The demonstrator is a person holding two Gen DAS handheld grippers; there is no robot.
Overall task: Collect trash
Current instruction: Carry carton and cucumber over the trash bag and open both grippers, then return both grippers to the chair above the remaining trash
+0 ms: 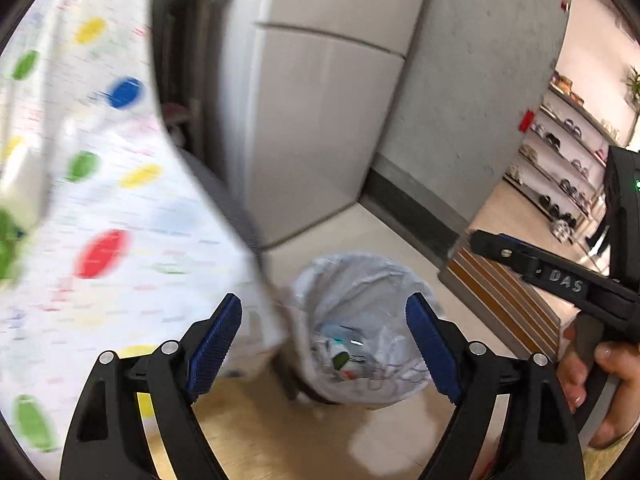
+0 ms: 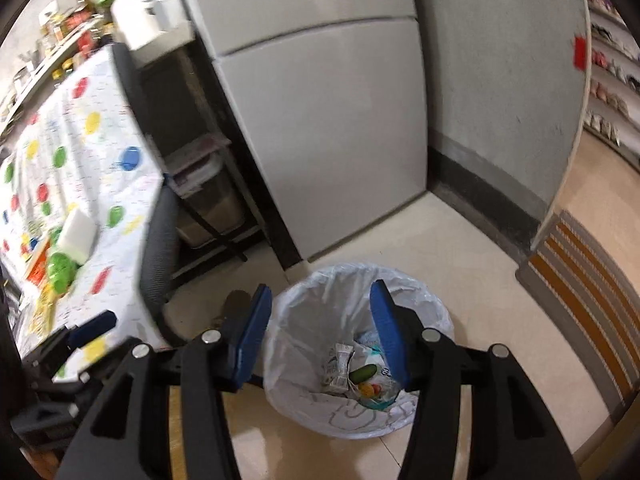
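Trash bin (image 2: pixel 356 356), white-lined, on the floor before the fridge (image 2: pixel 328 120), mouth up. Right view alone shows a sponge (image 2: pixel 78 236) on the spotted tablecloth (image 2: pixel 80 152) left of the bin. Left gripper (image 1: pixel 324 344) and right gripper (image 2: pixel 320 332) both spread, empty, over the bin.

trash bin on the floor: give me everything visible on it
The trash bin is round, lined with a thin translucent white plastic bag folded over its rim. It stands upright and uncovered on the pale floor, in front of the grey fridge and beside the spotted tablecloth's hanging edge. Inside lies a shallow pile: crumpled printed wrappers, a green oblong item and colourful packaging. Nothing visibly touches it; both tools are open, empty.
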